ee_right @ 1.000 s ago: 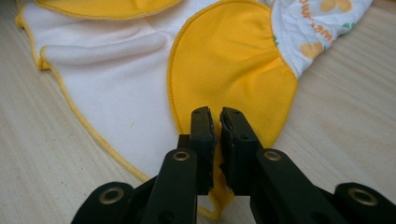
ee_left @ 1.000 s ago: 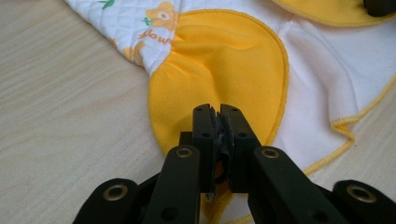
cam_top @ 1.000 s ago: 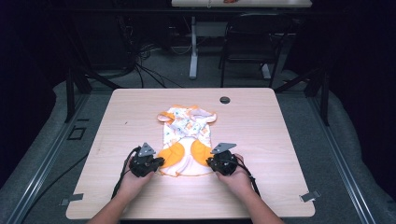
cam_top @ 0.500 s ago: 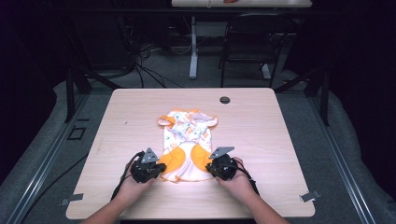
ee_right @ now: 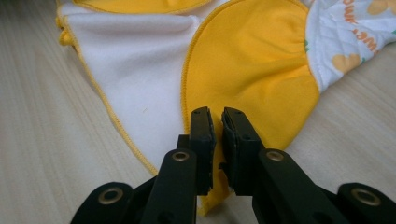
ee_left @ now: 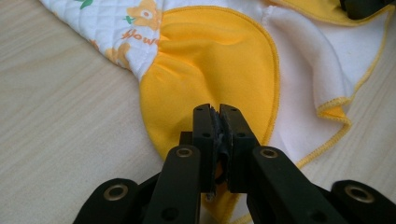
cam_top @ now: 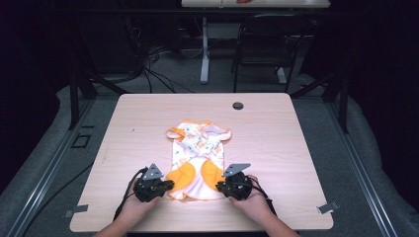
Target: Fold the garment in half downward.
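A small orange-and-white baby garment [cam_top: 197,158] lies flat on the wooden table [cam_top: 306,148], a little below the centre of the high view, its printed quilted top toward the far edge and its orange-lined hem toward the bottom of the frame.

The left gripper [cam_top: 165,186] sits at the hem's lower-left corner in the high view. In the left gripper view [ee_left: 219,122] its jaws are pressed together on the orange fabric, a fold of cloth pinched between the pads.

The right gripper [cam_top: 221,186] sits at the hem's lower-right corner. In the right gripper view [ee_right: 218,125] a narrow gap shows between the jaws; they have just been opening slightly. The orange hem edge runs between them, and whether the pads bear on it cannot be told.

A round black grommet [cam_top: 238,105] is set in the table near its far edge, well apart from the garment.
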### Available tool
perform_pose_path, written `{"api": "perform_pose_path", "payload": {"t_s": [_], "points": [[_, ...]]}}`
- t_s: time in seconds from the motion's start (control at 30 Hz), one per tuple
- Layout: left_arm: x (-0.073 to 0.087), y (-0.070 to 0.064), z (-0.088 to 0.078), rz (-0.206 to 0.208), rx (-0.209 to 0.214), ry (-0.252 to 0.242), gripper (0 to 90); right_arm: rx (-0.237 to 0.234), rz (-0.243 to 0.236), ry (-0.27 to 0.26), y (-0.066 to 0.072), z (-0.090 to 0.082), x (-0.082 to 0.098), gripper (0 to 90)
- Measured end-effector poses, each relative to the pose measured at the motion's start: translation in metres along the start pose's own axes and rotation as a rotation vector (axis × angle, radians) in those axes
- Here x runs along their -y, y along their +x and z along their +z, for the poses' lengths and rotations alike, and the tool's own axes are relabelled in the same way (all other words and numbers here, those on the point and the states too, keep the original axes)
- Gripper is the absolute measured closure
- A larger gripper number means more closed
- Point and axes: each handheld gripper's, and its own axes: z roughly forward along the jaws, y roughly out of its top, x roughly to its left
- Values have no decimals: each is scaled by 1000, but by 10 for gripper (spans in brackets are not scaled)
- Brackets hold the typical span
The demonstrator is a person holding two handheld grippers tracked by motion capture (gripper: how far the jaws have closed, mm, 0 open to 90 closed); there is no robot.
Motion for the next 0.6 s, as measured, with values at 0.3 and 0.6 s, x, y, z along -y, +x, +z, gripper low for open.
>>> {"api": "perform_pose_path", "payload": {"t_s": [0.3, 0.6], "points": [[5, 0, -6, -32, 37, 13, 850, -42, 14, 8, 3, -3, 3, 809], [11, -17, -13, 6, 22, 29, 850, -79, -39, 47, 20, -9, 9, 807]]}}
